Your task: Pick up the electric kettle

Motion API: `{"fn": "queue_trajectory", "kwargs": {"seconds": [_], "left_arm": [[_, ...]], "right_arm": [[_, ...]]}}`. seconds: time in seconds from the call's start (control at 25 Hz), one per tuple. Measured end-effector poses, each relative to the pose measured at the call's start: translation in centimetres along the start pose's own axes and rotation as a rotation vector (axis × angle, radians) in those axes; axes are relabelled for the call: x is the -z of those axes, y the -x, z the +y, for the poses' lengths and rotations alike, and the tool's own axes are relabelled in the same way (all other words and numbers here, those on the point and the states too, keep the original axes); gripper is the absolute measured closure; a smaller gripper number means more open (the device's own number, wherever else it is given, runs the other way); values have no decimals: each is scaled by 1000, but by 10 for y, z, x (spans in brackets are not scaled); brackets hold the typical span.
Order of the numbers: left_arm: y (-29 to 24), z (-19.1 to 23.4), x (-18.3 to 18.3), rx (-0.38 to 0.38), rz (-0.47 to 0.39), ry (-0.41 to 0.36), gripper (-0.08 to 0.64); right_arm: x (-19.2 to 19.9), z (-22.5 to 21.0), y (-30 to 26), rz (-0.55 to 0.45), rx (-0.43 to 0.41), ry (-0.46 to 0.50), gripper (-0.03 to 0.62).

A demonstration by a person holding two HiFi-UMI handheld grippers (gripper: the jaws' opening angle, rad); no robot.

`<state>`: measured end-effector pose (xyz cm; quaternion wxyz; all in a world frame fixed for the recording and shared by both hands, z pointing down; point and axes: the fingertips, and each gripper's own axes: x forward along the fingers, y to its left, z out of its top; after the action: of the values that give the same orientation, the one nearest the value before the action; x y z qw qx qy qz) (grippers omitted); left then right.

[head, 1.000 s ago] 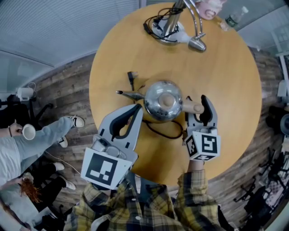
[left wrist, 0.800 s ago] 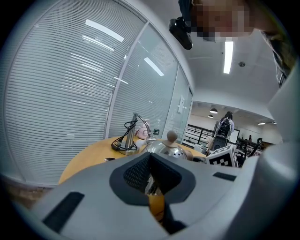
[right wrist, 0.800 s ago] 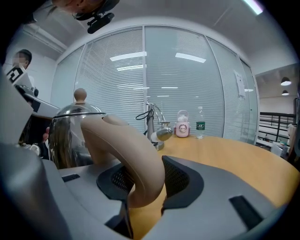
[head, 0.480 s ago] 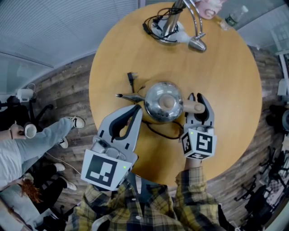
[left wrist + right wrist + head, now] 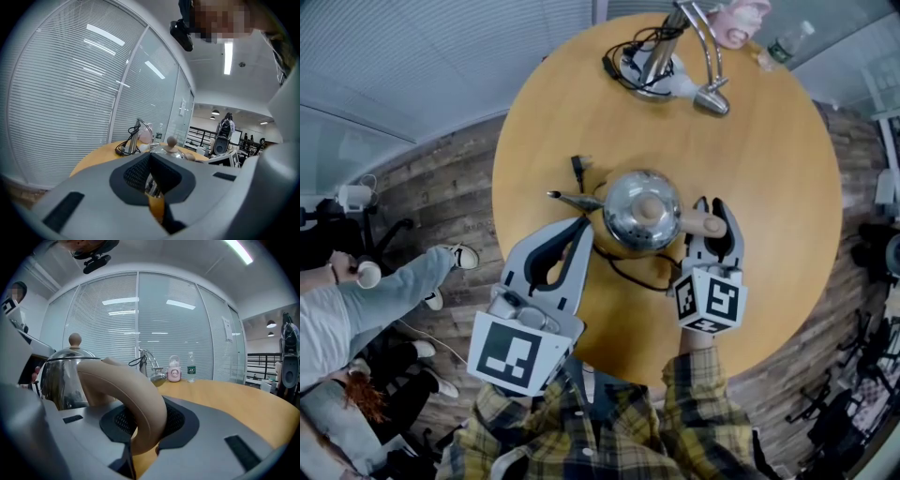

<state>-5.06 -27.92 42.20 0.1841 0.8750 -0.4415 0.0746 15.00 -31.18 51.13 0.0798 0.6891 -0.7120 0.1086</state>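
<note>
My right gripper (image 5: 711, 211) has just been closing and now clamps the beige handle (image 5: 140, 399) of the electric kettle (image 5: 642, 208), close to the round surface's (image 5: 778, 159) near edge. There is bare wood to its right and beyond it. My left gripper (image 5: 579, 228), jaws together and empty, sits just beside the kettle's spout side. The power cord (image 5: 633, 275) trails between the grippers. A gooseneck lamp (image 5: 675, 66) stands well beyond.
</note>
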Motion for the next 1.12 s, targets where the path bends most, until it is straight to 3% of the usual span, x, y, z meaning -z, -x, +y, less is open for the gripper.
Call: {"fn": "queue_trajectory", "kwargs": {"seconds": [0.6, 1.12], "left_arm": [[21, 1, -36, -19, -77, -6, 557], [43, -13, -102, -15, -192, -75, 556]], "right_arm": [[-40, 0, 14, -39, 24, 31, 480], [-101, -13, 53, -83, 30, 67, 479]]}}
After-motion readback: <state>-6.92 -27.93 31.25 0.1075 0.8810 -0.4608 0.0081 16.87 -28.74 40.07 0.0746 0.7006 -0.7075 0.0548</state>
